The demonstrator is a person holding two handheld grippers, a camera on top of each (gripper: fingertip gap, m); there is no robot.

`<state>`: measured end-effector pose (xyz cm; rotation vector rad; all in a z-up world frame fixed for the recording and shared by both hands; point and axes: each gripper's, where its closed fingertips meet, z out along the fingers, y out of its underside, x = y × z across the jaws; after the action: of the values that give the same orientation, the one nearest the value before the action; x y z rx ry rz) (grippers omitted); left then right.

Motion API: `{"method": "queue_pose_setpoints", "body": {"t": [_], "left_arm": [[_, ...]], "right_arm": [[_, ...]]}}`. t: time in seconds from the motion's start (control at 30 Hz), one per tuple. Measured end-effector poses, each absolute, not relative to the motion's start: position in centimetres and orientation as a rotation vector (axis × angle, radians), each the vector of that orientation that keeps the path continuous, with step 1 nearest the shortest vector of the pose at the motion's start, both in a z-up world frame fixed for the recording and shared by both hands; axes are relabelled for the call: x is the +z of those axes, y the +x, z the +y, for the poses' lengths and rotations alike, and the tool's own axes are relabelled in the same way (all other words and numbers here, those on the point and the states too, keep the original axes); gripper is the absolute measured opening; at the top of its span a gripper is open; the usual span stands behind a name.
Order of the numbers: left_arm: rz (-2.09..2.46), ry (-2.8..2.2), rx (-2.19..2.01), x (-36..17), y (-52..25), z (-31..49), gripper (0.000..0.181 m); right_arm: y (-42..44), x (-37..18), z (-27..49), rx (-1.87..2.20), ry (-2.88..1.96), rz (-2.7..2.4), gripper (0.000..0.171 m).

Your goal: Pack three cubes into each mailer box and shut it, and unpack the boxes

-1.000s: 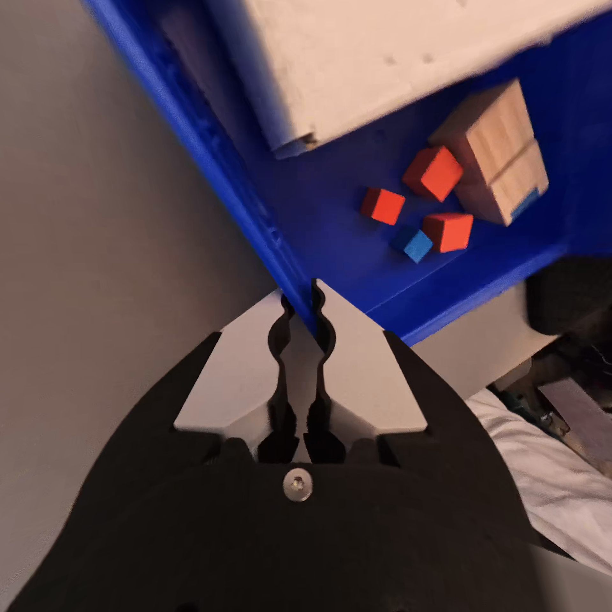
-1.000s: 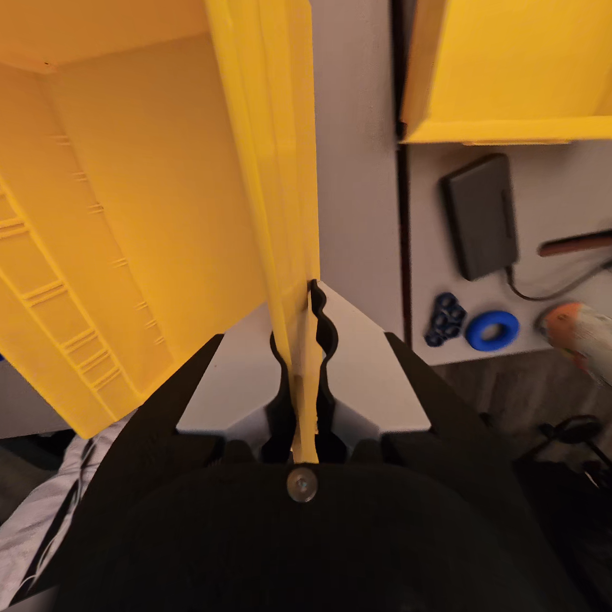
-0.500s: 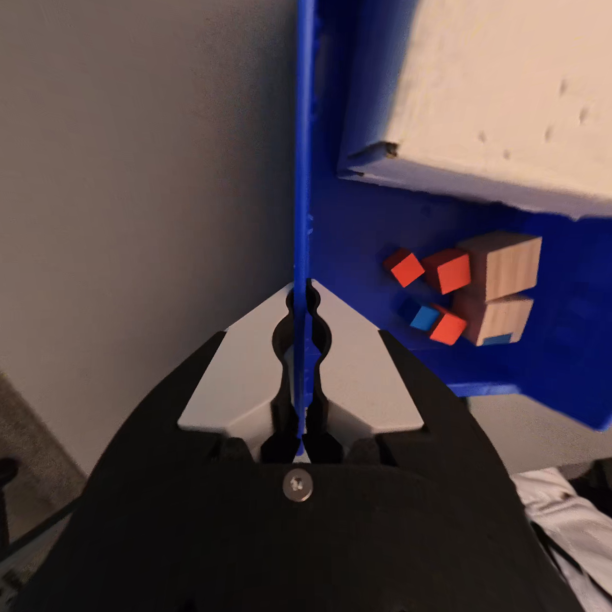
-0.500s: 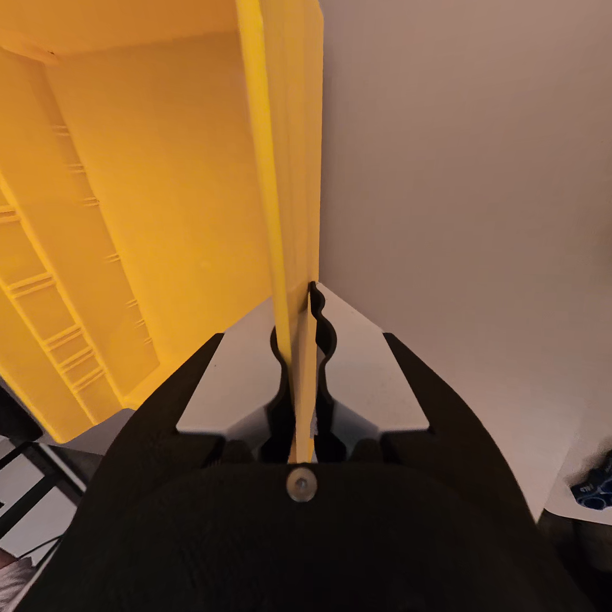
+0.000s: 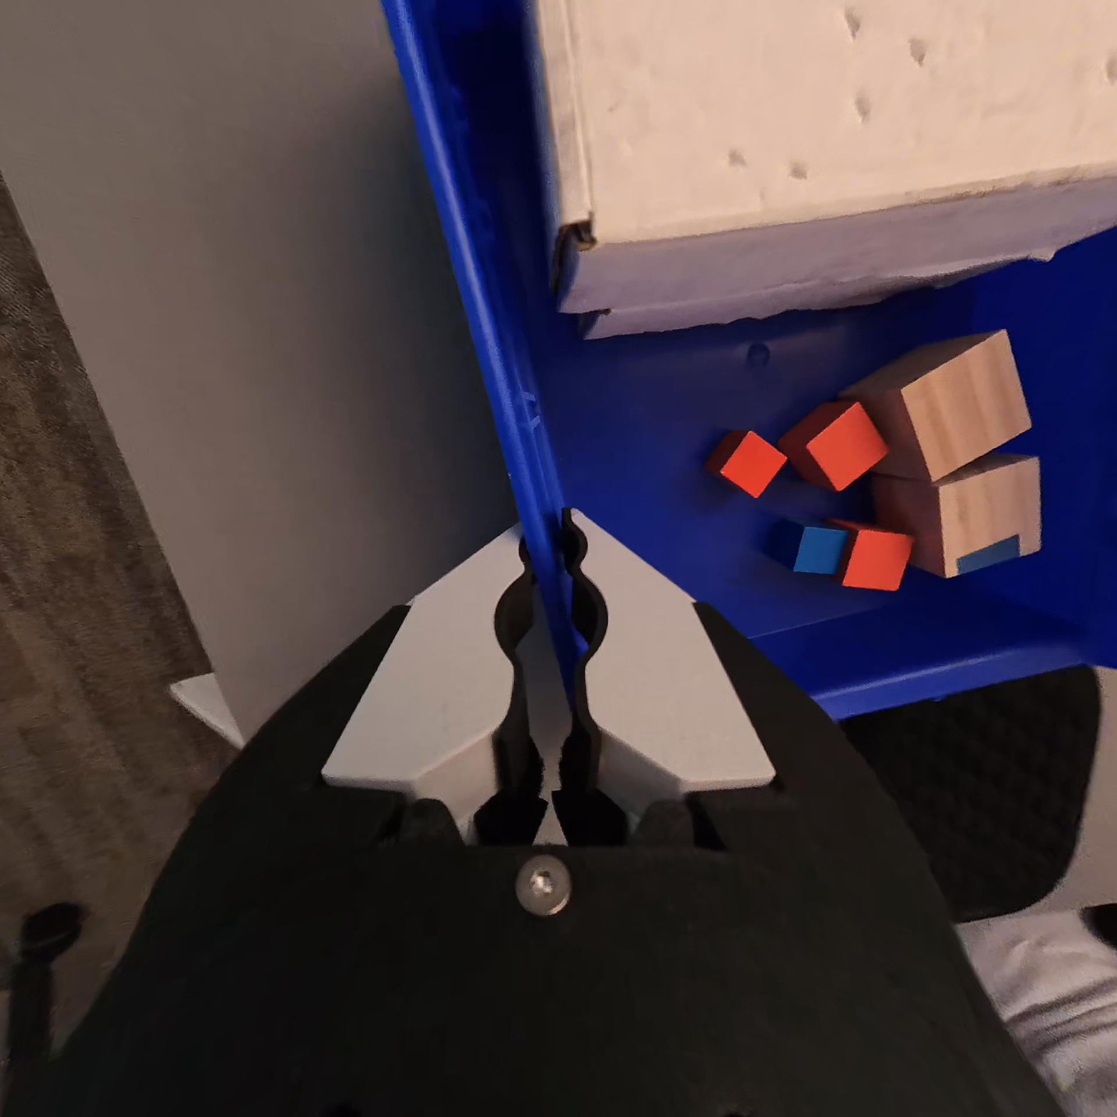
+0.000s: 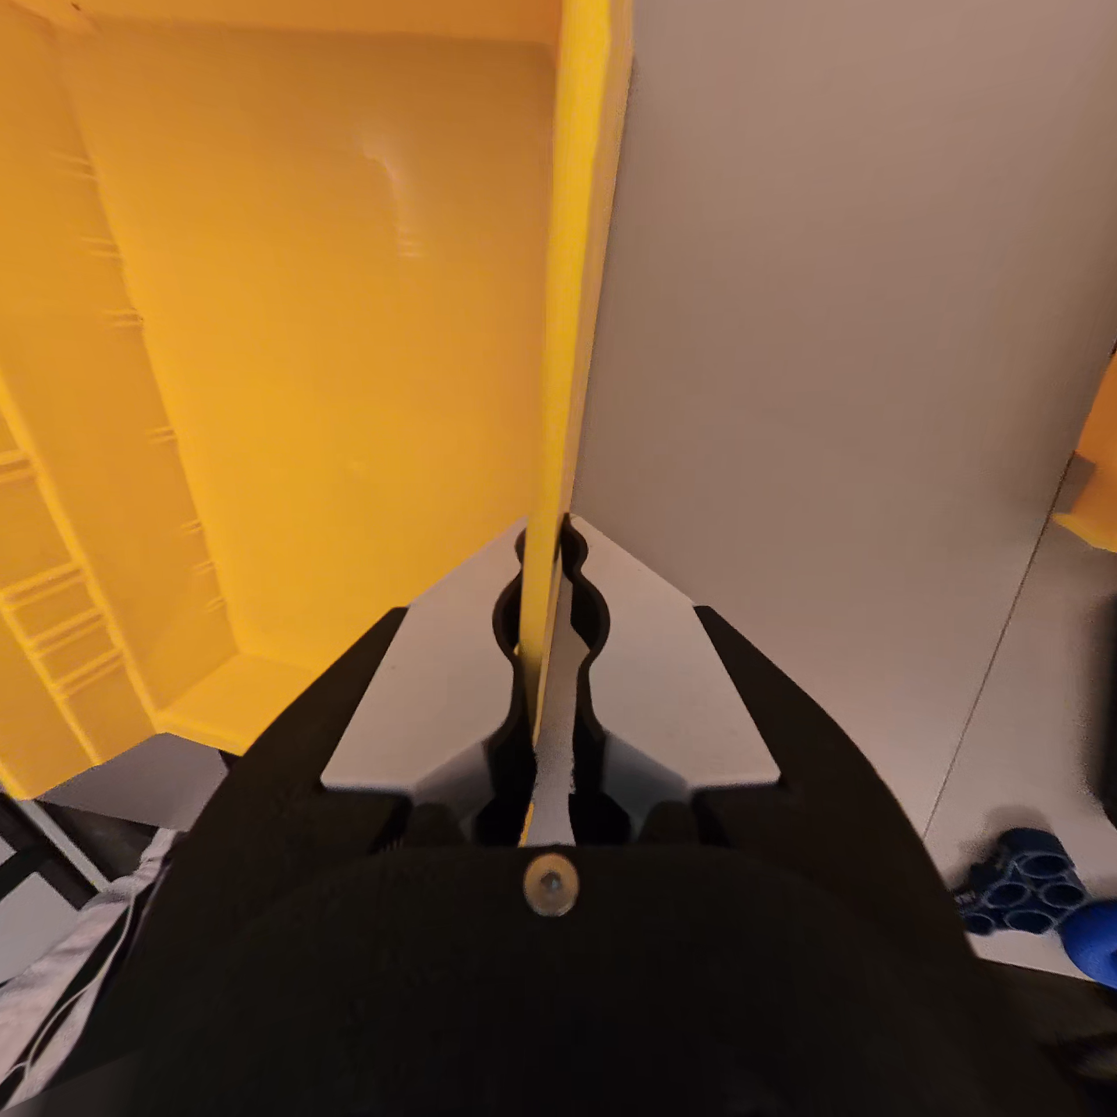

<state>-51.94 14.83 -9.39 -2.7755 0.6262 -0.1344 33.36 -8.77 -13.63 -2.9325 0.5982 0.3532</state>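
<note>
A white mailer box [image 5: 816,139] sits inside a blue bin [image 5: 653,375]. Below it in the bin lie three red cubes [image 5: 837,444], one small blue cube [image 5: 816,549] and two bigger wooden cubes [image 5: 961,417], all close together. The left gripper [image 5: 547,532] has its jaws pinching the blue bin's thin wall. The right gripper [image 6: 544,532] has its jaws pinching the wall of a yellow bin [image 6: 302,302]. Both bins are over a pale table [image 6: 846,302].
</note>
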Motion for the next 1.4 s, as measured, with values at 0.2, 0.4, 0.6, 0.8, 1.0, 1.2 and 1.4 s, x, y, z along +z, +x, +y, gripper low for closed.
{"method": "queue_pose_setpoints", "body": {"t": [0.2, 0.4, 0.6, 0.8, 1.0, 1.2, 1.4], "left_arm": [[0.588, -2.751, -0.099, -9.4, -51.9, 14.8, 0.002], [0.556, -2.753, -0.101, -9.4, -52.1, 14.6, 0.003], [0.556, -2.747, -0.049, -9.4, -52.4, 14.4, 0.003], [0.489, -2.753, -0.052, -9.4, -53.3, 14.2, 0.003], [0.484, -2.726, -0.035, -9.3, -53.8, 14.5, 0.003], [0.349, -2.517, -0.057, -5.8, -54.5, 15.9, 0.014], [0.404, -1.969, -0.237, 12.4, -47.5, 12.0, 0.059]], "right_arm": [[34.3, -13.6, -6.9, 0.222, -2.949, 0.559, 0.003], [33.8, -13.6, -5.5, 0.222, -2.927, 0.529, 0.002], [33.7, -13.6, -5.7, 0.226, -2.871, 0.51, 0.002], [33.8, -13.7, -5.8, 0.099, -2.897, 0.457, 0.003], [33.7, -13.7, -5.9, 0.124, -2.852, 0.489, 0.003], [35.3, -7.6, -7.1, -0.068, -2.475, 0.576, 0.034], [30.1, 13.0, -11.0, -0.332, -1.84, 0.367, 0.073]]}}
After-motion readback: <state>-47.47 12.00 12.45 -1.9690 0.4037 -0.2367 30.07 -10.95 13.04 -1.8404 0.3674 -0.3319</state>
